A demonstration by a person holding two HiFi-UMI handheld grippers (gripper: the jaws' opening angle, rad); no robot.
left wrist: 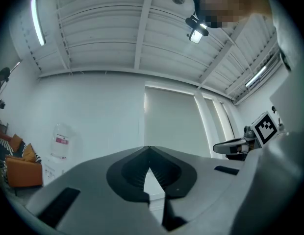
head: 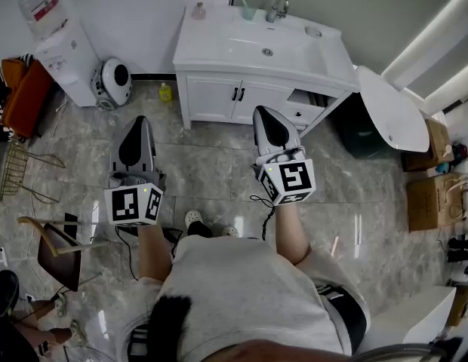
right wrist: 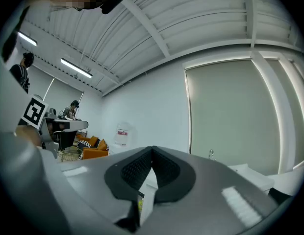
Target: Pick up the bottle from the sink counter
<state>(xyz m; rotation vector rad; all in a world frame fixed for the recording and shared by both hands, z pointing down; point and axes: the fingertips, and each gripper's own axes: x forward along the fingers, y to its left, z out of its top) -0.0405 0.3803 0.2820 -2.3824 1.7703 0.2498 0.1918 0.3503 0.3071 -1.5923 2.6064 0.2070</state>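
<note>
The bottle [head: 198,10], small and pale with a narrow top, stands upright at the back left corner of the white sink bench [head: 211,54], left of a cup [head: 248,10] and the faucet [head: 277,7]. Nothing touches it. In the right gripper view the bottle [right wrist: 211,154] is only a tiny upright shape far beyond the jaws. The task looks barely begun: the 2 grippers are held out over the floor in front of the cabinet, well apart from the bench, so the approach, the grasp and the lift are all left to do. The left gripper [head: 141,123] is clenched, jaws tip to tip with nothing between them, and the right gripper [head: 266,115] is clenched and empty likewise, so the 1 that takes the bottle must first spread its jaws. No writing can be read. The bottle's label is too small, the jug on the water dispenser [head: 62,47] has a red label with illegible print, and a yellow bottle [head: 165,92] on the floor is too small too. Each gripper's cube bears only black-and-white square markers.
</note>
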